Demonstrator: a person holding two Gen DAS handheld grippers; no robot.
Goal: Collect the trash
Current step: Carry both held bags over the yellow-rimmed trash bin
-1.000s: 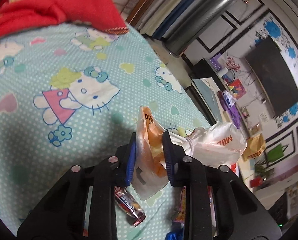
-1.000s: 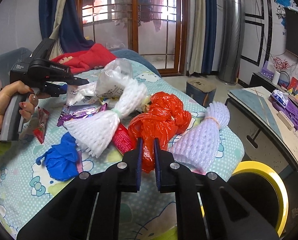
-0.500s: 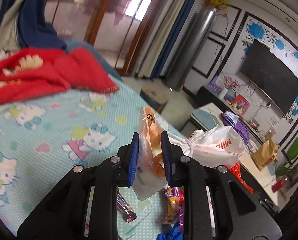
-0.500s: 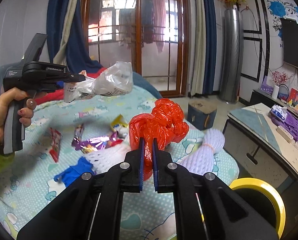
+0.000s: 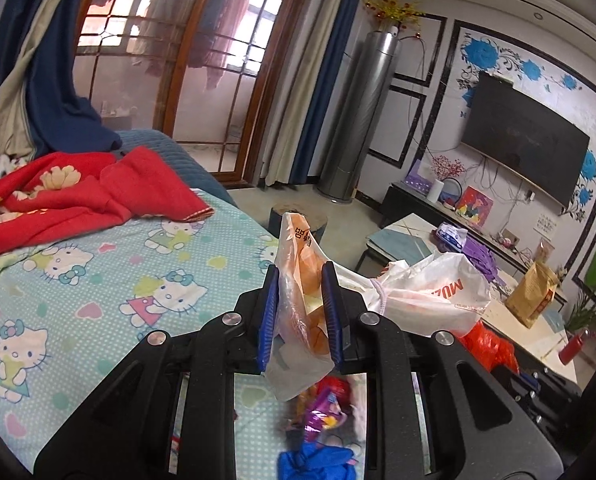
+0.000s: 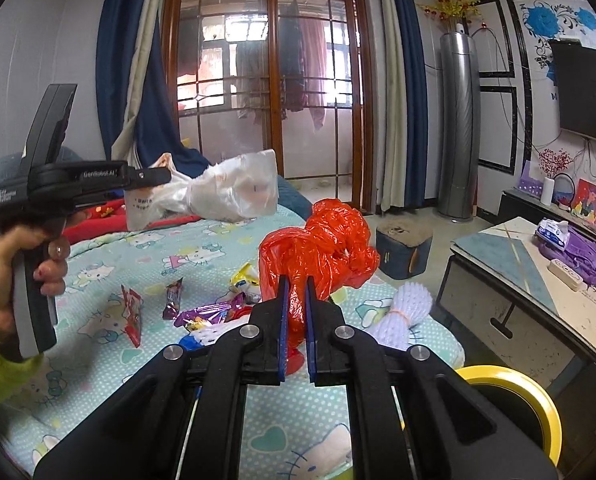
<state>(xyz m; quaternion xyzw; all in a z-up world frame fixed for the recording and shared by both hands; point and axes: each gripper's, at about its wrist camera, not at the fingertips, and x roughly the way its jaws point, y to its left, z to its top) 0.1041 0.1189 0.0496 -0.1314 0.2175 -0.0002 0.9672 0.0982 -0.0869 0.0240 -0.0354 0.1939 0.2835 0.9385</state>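
My left gripper [image 5: 298, 280] is shut on a knotted white plastic bag [image 5: 429, 296] with orange print and holds it above the bed; it also shows in the right wrist view [image 6: 222, 192]. My right gripper [image 6: 296, 288] is shut on a crumpled red plastic bag [image 6: 321, 240], lifted clear of the bed. Several snack wrappers [image 6: 202, 314], a blue glove [image 5: 317, 460] and a white foam net [image 6: 405, 312] lie on the Hello Kitty sheet [image 6: 138, 264].
A yellow-rimmed bin [image 6: 513, 396] stands on the floor at the bed's right corner. A red blanket [image 5: 70, 196] lies at the head of the bed. A low table [image 6: 537, 280] and a small stool [image 6: 401, 244] stand to the right.
Both grippers have risen from the bed, each lifting its bag clear of the sheet. The views have tilted up toward the room. The wrappers stay on the sheet.
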